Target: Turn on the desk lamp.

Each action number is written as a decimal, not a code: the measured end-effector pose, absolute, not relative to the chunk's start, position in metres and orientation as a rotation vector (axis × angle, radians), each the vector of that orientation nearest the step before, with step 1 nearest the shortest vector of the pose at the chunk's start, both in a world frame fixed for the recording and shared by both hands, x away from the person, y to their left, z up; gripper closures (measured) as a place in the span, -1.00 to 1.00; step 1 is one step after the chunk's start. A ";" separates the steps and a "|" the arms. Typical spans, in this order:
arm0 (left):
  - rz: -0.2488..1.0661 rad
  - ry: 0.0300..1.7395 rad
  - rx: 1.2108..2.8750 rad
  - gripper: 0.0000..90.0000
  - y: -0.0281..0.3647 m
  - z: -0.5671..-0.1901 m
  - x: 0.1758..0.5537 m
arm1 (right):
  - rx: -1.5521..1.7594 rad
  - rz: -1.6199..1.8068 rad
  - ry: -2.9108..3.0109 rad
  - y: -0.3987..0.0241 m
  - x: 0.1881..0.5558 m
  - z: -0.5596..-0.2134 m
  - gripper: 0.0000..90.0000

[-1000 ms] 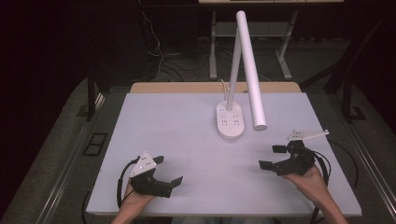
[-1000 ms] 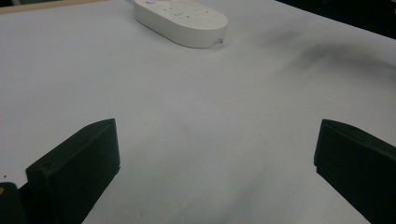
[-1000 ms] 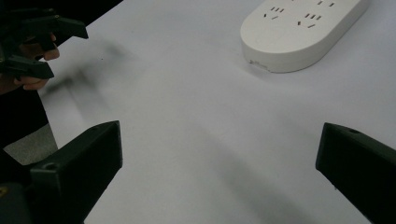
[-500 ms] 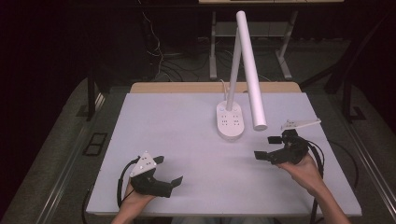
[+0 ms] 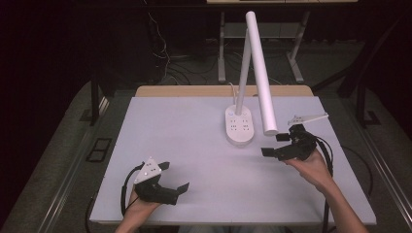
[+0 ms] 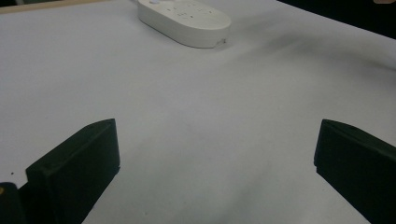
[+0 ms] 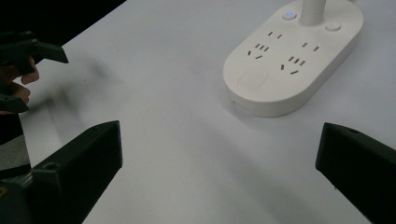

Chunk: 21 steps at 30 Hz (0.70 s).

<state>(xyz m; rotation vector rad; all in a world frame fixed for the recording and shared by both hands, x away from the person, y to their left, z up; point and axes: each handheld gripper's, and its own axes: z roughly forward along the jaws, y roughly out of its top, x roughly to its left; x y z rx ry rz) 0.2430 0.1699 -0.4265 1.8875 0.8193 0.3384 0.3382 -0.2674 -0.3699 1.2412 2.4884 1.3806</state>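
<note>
A white desk lamp stands at the back middle of the table, its oval base (image 5: 239, 126) carrying sockets and its long tube head (image 5: 261, 73) slanting forward. In the right gripper view the base (image 7: 292, 60) lies just ahead, a blue-lit button near its stem. My right gripper (image 5: 275, 144) hovers open just right of the base, under the tip of the tube, jaws wide and holding nothing. My left gripper (image 5: 173, 177) rests open near the front left edge, far from the lamp. The base (image 6: 184, 18) appears far off in the left gripper view.
The pale table top (image 5: 194, 145) has a wooden strip (image 5: 194, 91) along its back edge. Dark floor with cables and metal stand legs (image 5: 221, 53) lies behind. A cable trails from each gripper. The left hand with its gripper (image 7: 23, 56) appears at the left of the right gripper view.
My right gripper has moved left and slightly forward toward the lamp base. The left gripper has stayed put.
</note>
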 end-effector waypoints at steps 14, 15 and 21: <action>0.342 0.824 1.878 -1.00 0.173 -0.425 0.243 | 1.225 1.380 2.484 -0.258 0.359 -0.361 -1.00; 0.343 0.825 1.877 -1.00 0.173 -0.425 0.243 | 1.230 1.379 2.485 -0.257 0.360 -0.361 -1.00; 0.342 0.821 1.879 -1.00 0.174 -0.425 0.243 | 1.233 1.368 2.492 -0.251 0.369 -0.361 -1.00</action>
